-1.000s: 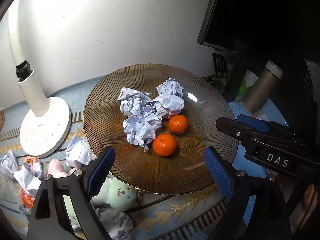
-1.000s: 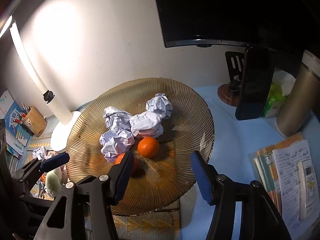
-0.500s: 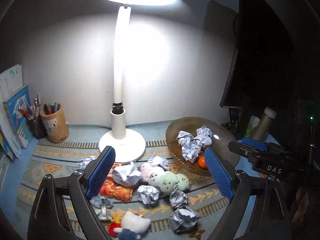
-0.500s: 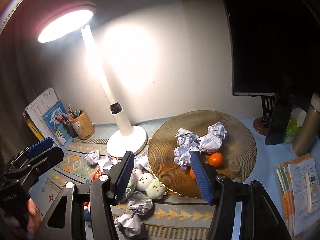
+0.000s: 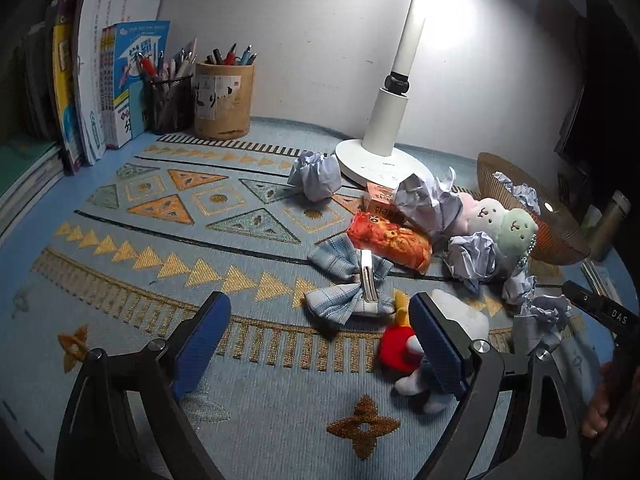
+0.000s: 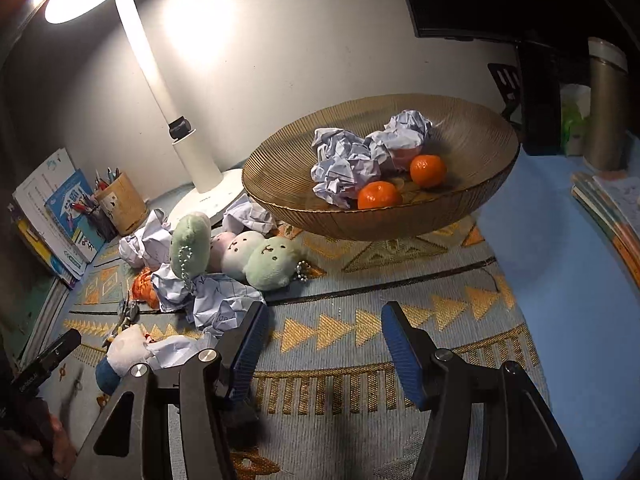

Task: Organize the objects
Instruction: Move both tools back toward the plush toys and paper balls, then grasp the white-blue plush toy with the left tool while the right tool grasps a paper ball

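I see the patterned mat (image 5: 168, 240) covering most of the desk, with the white lamp (image 5: 384, 128) standing at its far edge and the ribbed amber bowl (image 6: 472, 200) raised just right of the lamp's base. Only my right view looks into the bowl: crumpled paper balls (image 6: 348, 164) and two oranges (image 6: 428, 170) lie there. A litter sits on the mat between lamp and grippers: more paper balls (image 5: 316, 176), a string of round plush toys (image 6: 248, 254), an orange snack packet (image 5: 390, 242), a checked bow clip (image 5: 348, 284) and a white plush doll (image 5: 416, 344). Only my left view shows the books (image 5: 100, 88) and pen cups (image 5: 224, 100) clearly. My left gripper (image 5: 320, 344) hangs over bare mat, jaws wide and empty, its right finger (image 5: 436, 348) hiding part of the doll. My right gripper (image 6: 324, 344) has narrower jaws, also empty, beside a paper ball
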Available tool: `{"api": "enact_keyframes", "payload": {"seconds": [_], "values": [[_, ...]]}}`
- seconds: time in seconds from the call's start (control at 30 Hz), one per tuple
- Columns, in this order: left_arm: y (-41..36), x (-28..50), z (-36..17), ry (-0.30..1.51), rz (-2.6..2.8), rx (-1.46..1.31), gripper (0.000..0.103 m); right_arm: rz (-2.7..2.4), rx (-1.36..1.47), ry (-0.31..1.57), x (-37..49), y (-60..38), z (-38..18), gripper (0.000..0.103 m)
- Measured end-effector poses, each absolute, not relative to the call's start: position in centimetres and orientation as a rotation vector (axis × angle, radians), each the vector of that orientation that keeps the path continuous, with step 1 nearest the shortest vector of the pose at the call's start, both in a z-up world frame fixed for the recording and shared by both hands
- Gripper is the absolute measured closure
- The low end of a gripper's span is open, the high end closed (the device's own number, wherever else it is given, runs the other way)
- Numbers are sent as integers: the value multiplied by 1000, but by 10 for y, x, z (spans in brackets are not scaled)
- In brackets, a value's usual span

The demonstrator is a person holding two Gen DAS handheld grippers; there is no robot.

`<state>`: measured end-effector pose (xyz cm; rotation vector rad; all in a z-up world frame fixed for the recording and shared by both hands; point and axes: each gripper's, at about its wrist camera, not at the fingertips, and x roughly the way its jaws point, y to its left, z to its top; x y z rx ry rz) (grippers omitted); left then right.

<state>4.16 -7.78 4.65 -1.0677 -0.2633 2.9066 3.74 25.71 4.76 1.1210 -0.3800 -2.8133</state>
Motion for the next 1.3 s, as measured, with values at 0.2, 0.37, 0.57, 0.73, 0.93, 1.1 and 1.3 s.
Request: {"api": "enact_keyframes", "payload": {"seconds": [0.2,0.37,0.57,0.73,0.93,1.1,1.3], "values": [[-64,53,50,-164,2907,-994,13,-2818,1116,-356,38,254,46,40],[-56,58,53,-114,2886,-959,13,-2839,1081,-319,42,249,50,39],[-46,59,53,-89,2735,-991,13,-2780,1018,-351,55,249,57,38],[-26,62,47,-76,2592,-1075,13,-2562,1118,-392,68,226,48,37],[-6,51,35,2,2560,-1164,14,-2568,1130,-178,79,179,48,37],[-2,40,34,16,2545,-1185,15,-2584,1191,-211,63,174,43,28],[4,30,28,26,2528,-1225,27,-2611,1237,-172,49,167,38,28]]}}
